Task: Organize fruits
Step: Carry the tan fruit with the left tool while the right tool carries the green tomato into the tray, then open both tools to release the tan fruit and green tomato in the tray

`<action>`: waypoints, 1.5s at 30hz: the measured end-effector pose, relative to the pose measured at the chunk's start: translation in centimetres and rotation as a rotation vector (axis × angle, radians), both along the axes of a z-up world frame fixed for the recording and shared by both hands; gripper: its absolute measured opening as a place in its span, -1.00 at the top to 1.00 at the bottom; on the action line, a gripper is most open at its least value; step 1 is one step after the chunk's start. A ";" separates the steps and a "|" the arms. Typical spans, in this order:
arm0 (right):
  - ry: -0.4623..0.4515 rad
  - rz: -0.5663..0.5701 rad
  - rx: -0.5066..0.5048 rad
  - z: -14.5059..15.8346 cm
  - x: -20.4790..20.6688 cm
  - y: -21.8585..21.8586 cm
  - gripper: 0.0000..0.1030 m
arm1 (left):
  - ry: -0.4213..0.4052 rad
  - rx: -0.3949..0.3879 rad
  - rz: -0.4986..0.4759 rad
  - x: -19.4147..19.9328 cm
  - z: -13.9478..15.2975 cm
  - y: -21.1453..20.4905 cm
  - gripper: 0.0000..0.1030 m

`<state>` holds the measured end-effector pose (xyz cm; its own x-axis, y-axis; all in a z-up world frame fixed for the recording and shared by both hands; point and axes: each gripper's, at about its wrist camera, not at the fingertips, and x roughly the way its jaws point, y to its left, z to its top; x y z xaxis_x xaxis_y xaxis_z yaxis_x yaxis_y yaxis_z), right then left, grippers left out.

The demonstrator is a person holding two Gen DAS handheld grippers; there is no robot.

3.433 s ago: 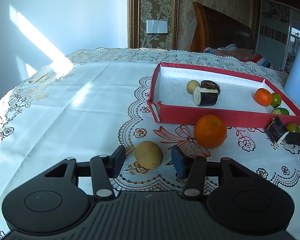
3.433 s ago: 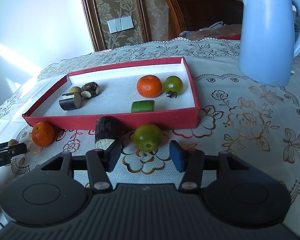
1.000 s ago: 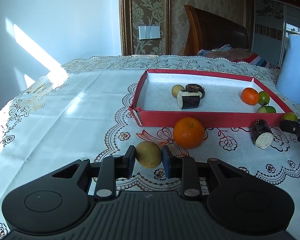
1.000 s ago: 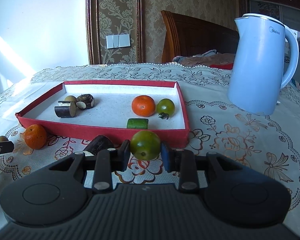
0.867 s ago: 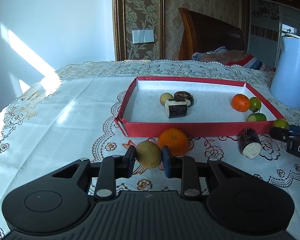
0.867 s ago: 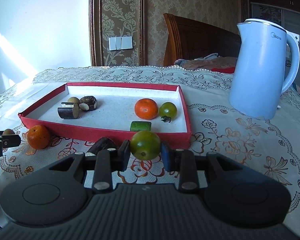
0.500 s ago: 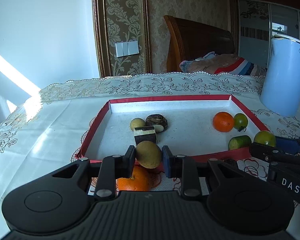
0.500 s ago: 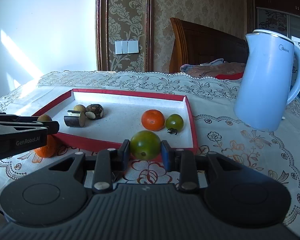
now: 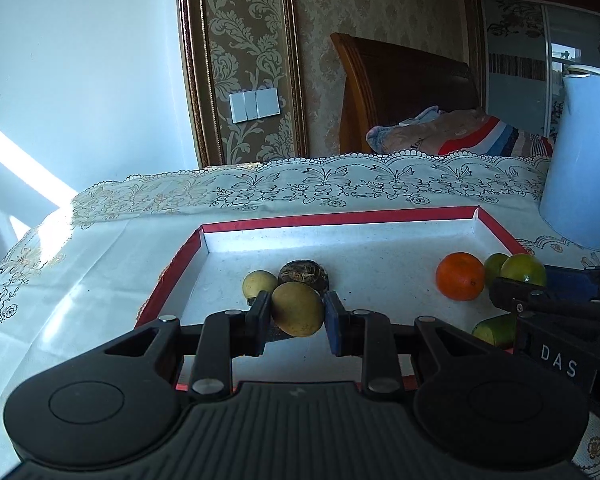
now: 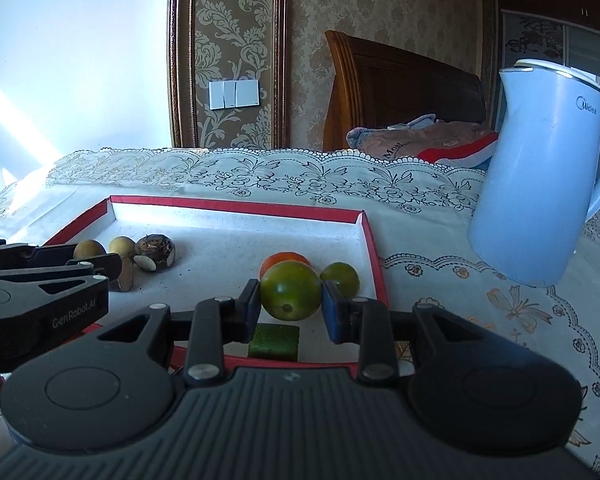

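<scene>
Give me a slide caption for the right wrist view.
Right gripper holds a green tomato above the red tray, beside the blue kettle.

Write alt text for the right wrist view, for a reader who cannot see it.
The right gripper holds a green tomato over the near end of a red tray on a lace tablecloth. In the tray lie an orange, a smaller green tomato, a green block and brownish fruits, where the left gripper holds another. A pale blue kettle stands right.
</scene>
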<state>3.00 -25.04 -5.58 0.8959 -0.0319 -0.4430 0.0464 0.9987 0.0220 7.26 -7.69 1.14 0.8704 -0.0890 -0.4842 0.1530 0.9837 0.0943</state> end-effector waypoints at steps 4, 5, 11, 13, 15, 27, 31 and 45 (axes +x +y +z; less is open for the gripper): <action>0.004 -0.020 -0.007 -0.1 1.4 -0.1 0.41 | -0.001 0.012 0.018 0.8 -0.2 -0.3 0.46; 0.005 -0.025 -0.005 -0.1 1.9 -0.1 0.41 | -0.002 0.014 0.023 1.1 -0.2 -0.4 0.46; 0.025 -0.040 0.019 -0.2 5.4 -0.2 0.41 | 0.012 0.013 0.060 3.5 -0.4 -0.7 0.46; 0.030 -0.047 0.030 -0.5 6.5 -0.3 0.41 | 0.020 0.016 0.070 4.3 -0.7 -0.8 0.46; 0.023 -0.048 0.005 -0.5 7.1 -0.2 0.41 | 0.018 0.024 0.076 4.8 -0.9 -0.9 0.46; 0.027 -0.054 0.031 -0.7 7.4 -0.6 -0.06 | 0.067 0.002 0.103 5.5 -1.4 -0.4 0.44; 0.014 -0.064 0.026 -0.6 7.2 -0.6 -0.23 | 0.063 0.014 0.110 5.5 -1.5 -0.5 0.26; -0.008 -0.085 -0.005 -0.5 6.7 -0.2 -0.68 | 0.021 0.018 0.107 4.9 -1.2 -0.4 -0.43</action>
